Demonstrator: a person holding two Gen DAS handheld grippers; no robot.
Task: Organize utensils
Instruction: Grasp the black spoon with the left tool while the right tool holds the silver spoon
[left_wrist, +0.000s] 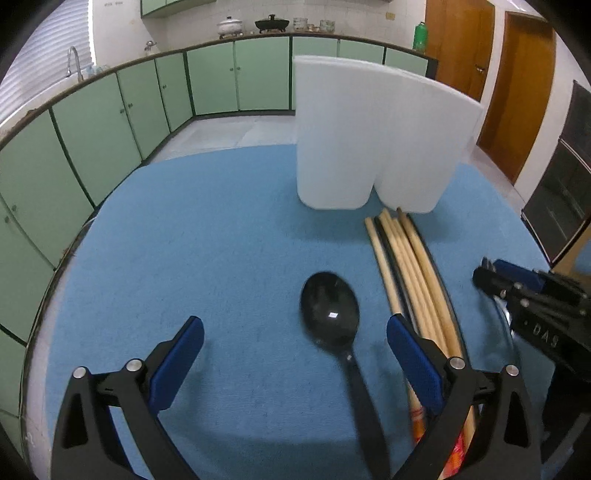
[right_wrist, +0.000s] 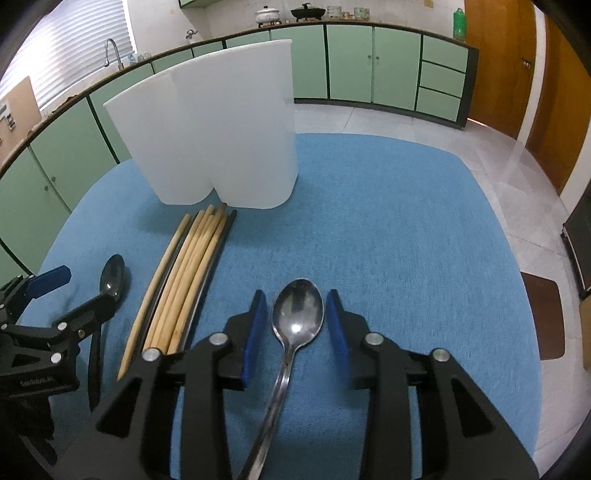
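Note:
A white two-compartment utensil holder (left_wrist: 373, 136) (right_wrist: 218, 129) stands upright at the far side of the blue mat (left_wrist: 207, 258) (right_wrist: 406, 240). A bundle of wooden chopsticks (left_wrist: 410, 273) (right_wrist: 184, 280) lies in front of it. A black spoon (left_wrist: 330, 314) (right_wrist: 112, 277) lies on the mat between the fingers of my open left gripper (left_wrist: 295, 328), nearer the right finger. A metal spoon (right_wrist: 297, 314) lies on the mat between the fingers of my open right gripper (right_wrist: 295, 321), which straddles its bowl without touching it.
The right gripper's body (left_wrist: 535, 306) shows at the right of the left wrist view; the left gripper's body (right_wrist: 44, 328) shows at the left of the right wrist view. Green cabinets (left_wrist: 110, 122) line the far walls. The mat's edge curves on all sides.

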